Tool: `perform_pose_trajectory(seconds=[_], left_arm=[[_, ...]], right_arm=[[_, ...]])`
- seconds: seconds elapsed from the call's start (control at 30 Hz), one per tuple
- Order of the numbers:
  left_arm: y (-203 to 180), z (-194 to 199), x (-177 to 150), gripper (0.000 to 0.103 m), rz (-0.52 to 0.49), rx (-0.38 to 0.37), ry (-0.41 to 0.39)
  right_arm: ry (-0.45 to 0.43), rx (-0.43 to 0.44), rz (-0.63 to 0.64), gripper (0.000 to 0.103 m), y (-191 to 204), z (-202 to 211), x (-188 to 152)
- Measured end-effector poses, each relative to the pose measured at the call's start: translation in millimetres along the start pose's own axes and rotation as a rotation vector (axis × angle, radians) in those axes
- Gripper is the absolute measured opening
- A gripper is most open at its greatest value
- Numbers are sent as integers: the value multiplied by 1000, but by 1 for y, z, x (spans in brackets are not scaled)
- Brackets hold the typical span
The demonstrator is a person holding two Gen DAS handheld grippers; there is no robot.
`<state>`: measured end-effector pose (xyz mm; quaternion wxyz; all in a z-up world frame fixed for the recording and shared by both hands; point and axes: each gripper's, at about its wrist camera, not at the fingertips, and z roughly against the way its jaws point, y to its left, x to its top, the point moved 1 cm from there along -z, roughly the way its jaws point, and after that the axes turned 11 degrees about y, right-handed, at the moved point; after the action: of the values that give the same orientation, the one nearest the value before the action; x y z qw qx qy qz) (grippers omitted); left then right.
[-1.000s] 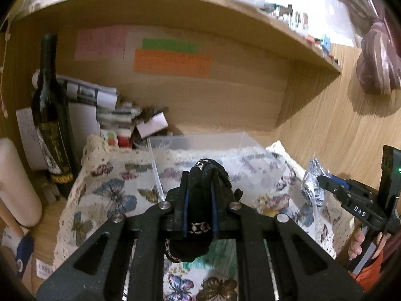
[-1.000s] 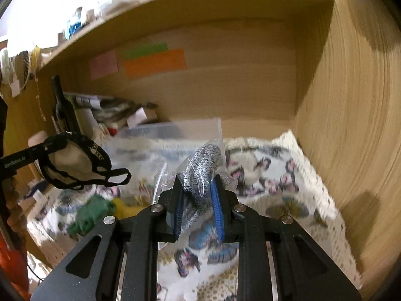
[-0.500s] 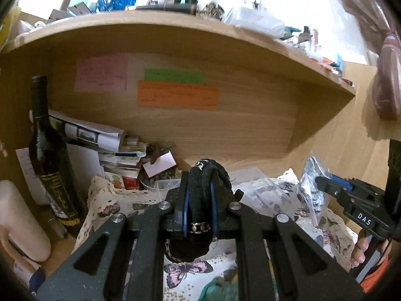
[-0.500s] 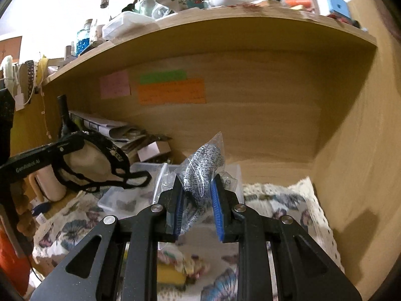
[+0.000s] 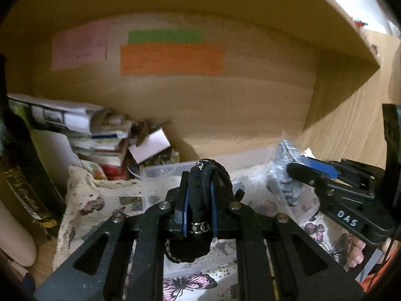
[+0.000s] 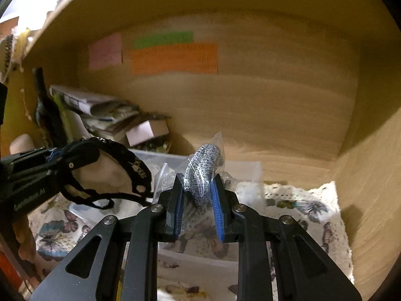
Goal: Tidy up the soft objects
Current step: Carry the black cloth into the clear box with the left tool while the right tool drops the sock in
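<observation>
Both cameras have dropped and pushed deeper under the shelf (image 5: 325,25) since half a second ago; its cluttered top is gone from view. On the butterfly cloth (image 6: 300,205) covering the worktop stands a clear plastic bin (image 5: 160,173), just ahead of both tools. Left claw (image 5: 199,200) is pinching a black-trimmed mask (image 6: 107,173), limp and light, held by its bunched edge. Right claw (image 6: 198,195) is pinching a bagged speckled fabric (image 6: 203,165), soft but slippery in its film; gripping through the roll looks safest. Blur hides the bin's contents.
</observation>
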<state>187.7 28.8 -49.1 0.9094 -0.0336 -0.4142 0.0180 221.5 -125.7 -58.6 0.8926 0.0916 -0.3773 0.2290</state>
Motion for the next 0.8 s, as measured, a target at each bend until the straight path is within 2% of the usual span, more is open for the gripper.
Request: perform_pose_trajectory(seconds=[0.27,0.47,0.53,0.6,0.63,0.7,0.77,0.8], left_arm=[[-2,-37,-6,13,-25,36,94],[-2,-53,-12,14,-24,48,154],[-4,-53,-12,23,-29,60,165],[-5,-54,-13,37,-33,69,165],[-6,-52,-13,39,-35,72,162],[-8,-48,-14,47,-44,73,151],[-10,-41,-13,55,-48,74,137],[-11,-36,-13,60,-49,71,126]], right_arm=[[140,-15,17,19,-3,-44,-6],[188,-2,18,22,-7,-52,-8],[195,1,17,22,-7,-51,-8],[196,4,15,24,-8,-49,-7],[192,2,15,28,-8,-46,-7],[177,-5,15,38,-6,-45,-5],[143,-14,13,54,-6,-34,-5],[131,-16,12,56,-5,-31,-4]])
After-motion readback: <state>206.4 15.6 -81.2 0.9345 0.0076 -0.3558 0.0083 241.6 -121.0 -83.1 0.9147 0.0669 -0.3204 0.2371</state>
